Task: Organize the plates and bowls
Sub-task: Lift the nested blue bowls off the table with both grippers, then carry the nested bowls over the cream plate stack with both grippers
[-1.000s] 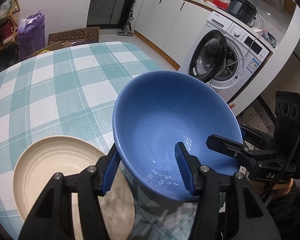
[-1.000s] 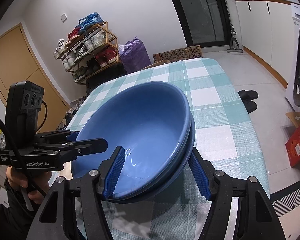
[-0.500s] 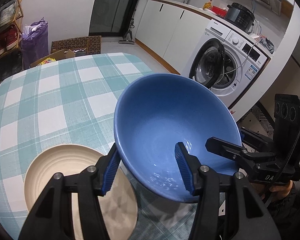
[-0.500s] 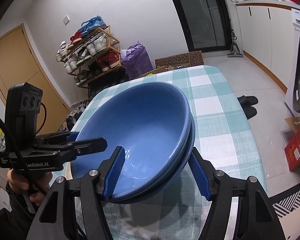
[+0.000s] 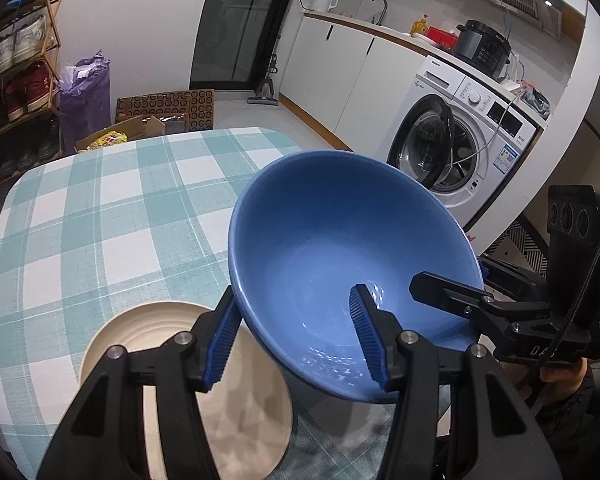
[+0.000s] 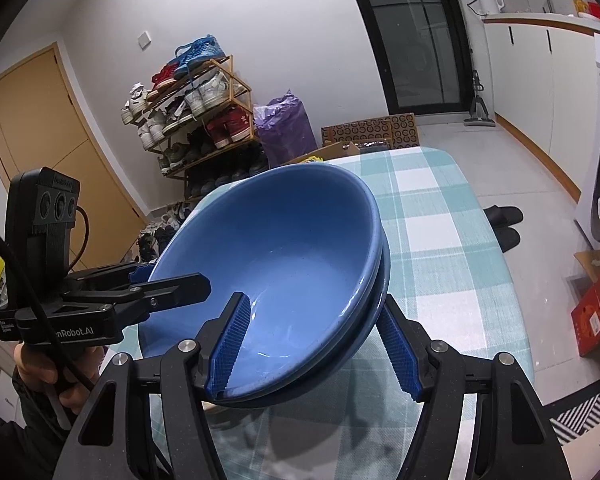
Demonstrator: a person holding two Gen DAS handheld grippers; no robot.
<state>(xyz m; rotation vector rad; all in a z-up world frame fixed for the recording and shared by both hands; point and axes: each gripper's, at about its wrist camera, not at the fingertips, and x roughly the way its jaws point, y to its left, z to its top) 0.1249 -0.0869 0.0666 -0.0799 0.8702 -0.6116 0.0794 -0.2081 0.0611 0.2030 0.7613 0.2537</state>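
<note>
Item: two blue bowls (image 6: 284,268), nested one inside the other, lifted and tilted above the near end of the table (image 5: 112,216); the double rim shows in my right wrist view.
Left tool: my left gripper (image 5: 296,336) is part-open, its jaws astride the near rim of the stack, one pad outside the wall, one inside the upper bowl. I judge it closed on the rim, though actual pad contact is hard to confirm.
Right tool: my right gripper (image 6: 316,344) straddles the opposite rim in the same way, inner finger in the upper bowl, outer finger under the lower one. Jaws moderately open; the grip looks firm but I cannot tell how firm.
Other ware: a beige plate (image 5: 148,344) lies on the table near its near edge, just below and left of the bowls, partly hidden by my left fingers.
Risk, slip: glazed walls are slick and the stack is tilted; if either pinch loosens, the bowls could slide out and drop onto the plate or table.
Risk, separation: if my pads hold only one wall firmly, the other bowl may shift or part from its mate.
Risk, uneven hands: pulling the grippers apart or twisting them would lever the rim out of one jaw.
Risk, landing: setting down tilted or too near the table's edge could chip the plate or send the stack off.
</note>
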